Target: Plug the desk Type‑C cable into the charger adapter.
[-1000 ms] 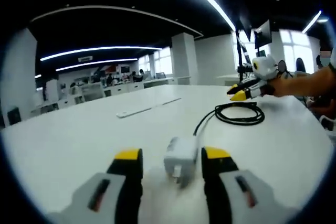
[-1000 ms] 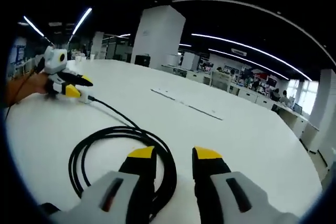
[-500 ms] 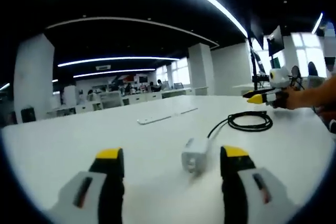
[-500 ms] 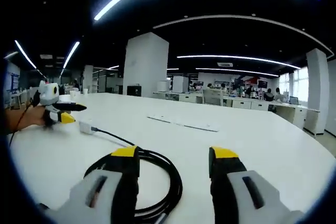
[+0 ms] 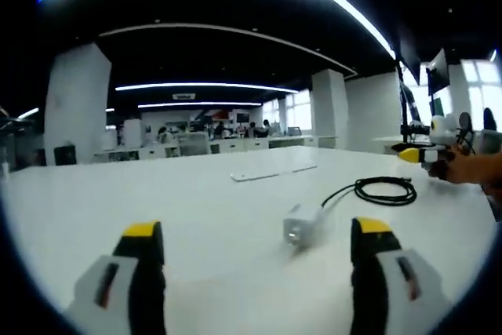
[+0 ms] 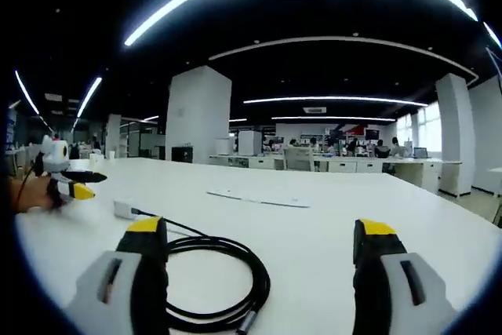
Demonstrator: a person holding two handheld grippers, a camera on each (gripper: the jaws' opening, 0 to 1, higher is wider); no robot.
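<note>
A white charger adapter lies on the white table, just ahead of my left gripper, whose jaws stand wide open with nothing between them. A black cable runs from the adapter to a loose coil. In the right gripper view the same coil lies between the wide-open jaws of my right gripper, untouched, with a metal connector end near the bottom. The adapter sits beyond it. Each gripper, held in a hand, appears in the other's view: right gripper, left gripper.
A flat white strip is set into the table's middle, also seen as a strip. A monitor on an arm stands at the far right. Office desks, pillars and people fill the background.
Both grippers have opened wider and drawn back. The adapter, earlier close between the left jaws, now lies free on the table ahead of them. Both views have levelled out.
</note>
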